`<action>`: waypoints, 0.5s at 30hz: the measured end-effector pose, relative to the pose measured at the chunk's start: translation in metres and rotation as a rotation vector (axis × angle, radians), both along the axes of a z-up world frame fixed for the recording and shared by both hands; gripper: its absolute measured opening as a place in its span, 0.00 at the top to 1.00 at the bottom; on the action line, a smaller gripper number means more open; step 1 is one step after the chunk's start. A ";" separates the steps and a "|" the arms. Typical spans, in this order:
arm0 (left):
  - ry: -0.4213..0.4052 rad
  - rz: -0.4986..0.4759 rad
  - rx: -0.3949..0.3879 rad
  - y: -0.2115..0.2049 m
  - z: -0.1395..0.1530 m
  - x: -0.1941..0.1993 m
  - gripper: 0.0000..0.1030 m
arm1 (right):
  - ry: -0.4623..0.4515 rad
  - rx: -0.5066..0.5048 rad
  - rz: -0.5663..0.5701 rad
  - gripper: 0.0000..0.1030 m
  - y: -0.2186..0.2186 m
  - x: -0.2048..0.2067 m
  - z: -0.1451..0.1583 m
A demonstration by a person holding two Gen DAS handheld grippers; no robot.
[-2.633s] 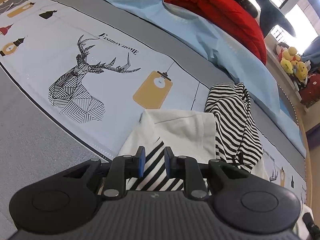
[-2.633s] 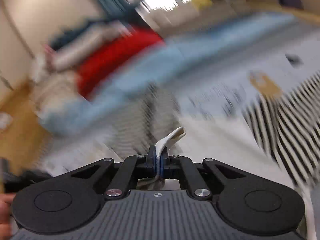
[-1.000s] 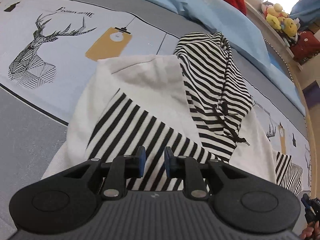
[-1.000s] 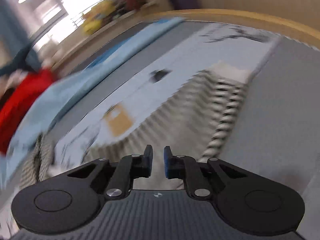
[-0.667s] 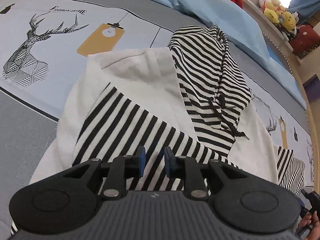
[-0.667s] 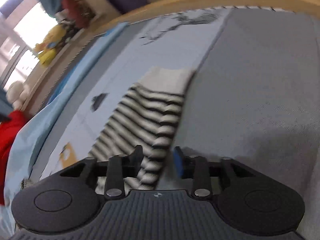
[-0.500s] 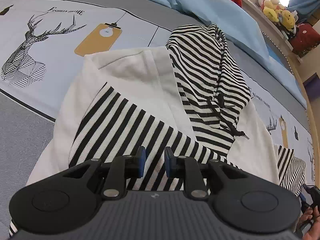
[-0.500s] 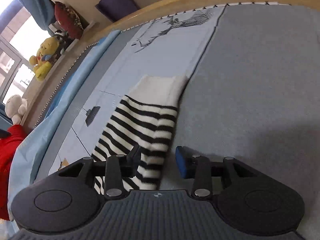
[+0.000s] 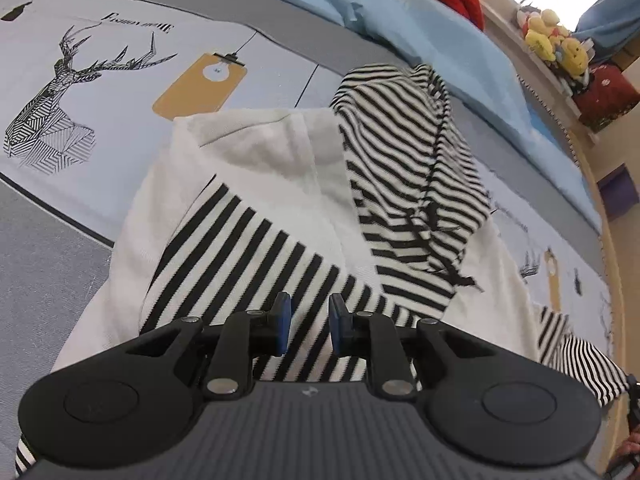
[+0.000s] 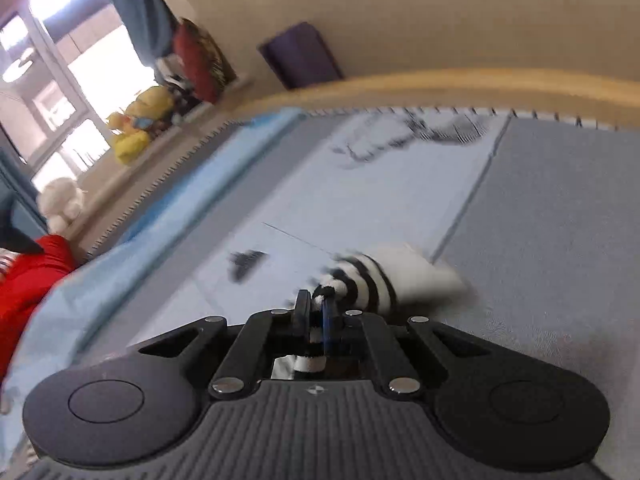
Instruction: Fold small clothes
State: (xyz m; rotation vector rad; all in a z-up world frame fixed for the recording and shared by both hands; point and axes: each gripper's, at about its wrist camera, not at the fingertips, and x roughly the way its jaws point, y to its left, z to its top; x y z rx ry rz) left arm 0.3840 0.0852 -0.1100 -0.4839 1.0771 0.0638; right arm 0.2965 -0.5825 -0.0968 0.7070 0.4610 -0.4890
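The right gripper (image 10: 316, 312), open half a second before, had closed on the striped sleeve (image 10: 360, 284) at lower centre, ready to fold it inward; the left gripper (image 9: 306, 322) stayed open above the hoodie (image 9: 256, 168).

The left gripper (image 9: 306, 322) hovers with its blue-padded jaws parted over a white and black-striped hoodie (image 9: 280, 208) spread on a printed bedsheet (image 9: 100, 92). The striped hood (image 9: 408, 168) lies folded over the middle, one striped sleeve (image 9: 580, 356) reaching right. Far right, yellow plush toys (image 9: 556, 44) sit on a ledge
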 end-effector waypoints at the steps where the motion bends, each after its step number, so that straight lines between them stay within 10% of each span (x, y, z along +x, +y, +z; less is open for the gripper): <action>1: -0.005 0.003 -0.006 0.001 0.002 0.000 0.80 | -0.017 0.004 0.006 0.95 0.009 -0.005 0.015; 9: -0.020 0.043 -0.039 0.019 0.010 -0.009 0.80 | -0.068 -0.181 0.180 0.95 0.144 -0.036 0.091; 15: -0.019 0.070 -0.031 0.042 0.012 -0.015 0.80 | -0.090 -0.632 1.023 0.95 0.347 -0.037 0.069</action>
